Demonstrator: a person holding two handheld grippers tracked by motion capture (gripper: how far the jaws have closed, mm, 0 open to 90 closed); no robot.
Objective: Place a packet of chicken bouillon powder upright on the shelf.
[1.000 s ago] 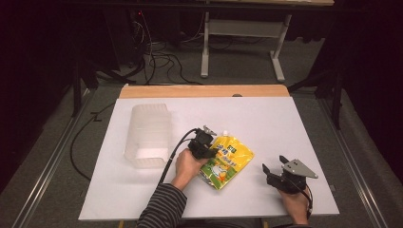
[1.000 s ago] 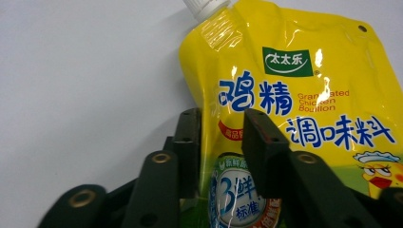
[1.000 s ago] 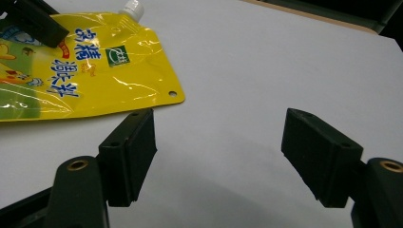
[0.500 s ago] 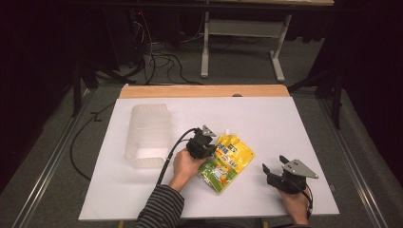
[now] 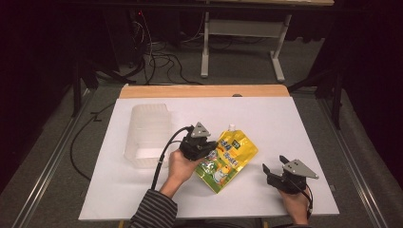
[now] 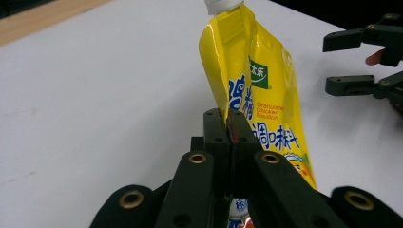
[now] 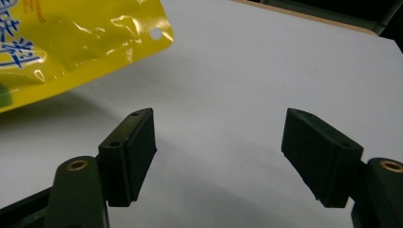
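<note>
A yellow spouted pouch (image 5: pixel 231 153) with a white cap hangs tilted above the white table, raised by its left edge. My left gripper (image 5: pixel 212 147) is shut on that edge. In the left gripper view the two jaws (image 6: pixel 229 124) meet on the thin side seam, and the pouch (image 6: pixel 259 80) rises past them with its cap at the top. My right gripper (image 5: pixel 272 172) rests near the table's front right, open, with nothing between its jaws (image 7: pixel 218 142). The pouch's bottom corner (image 7: pixel 71 42) hangs at the upper left of the right gripper view.
A clear plastic bin (image 5: pixel 147 133) stands on the white table (image 5: pixel 294 123) to the left of my left hand. A wooden strip (image 5: pixel 204 90) runs along the far edge. Beyond it are cables and a desk frame on the floor.
My left gripper has closed on the pouch's edge and risen, lifting that side off the table so the pouch tilts. The right gripper has stayed still.
</note>
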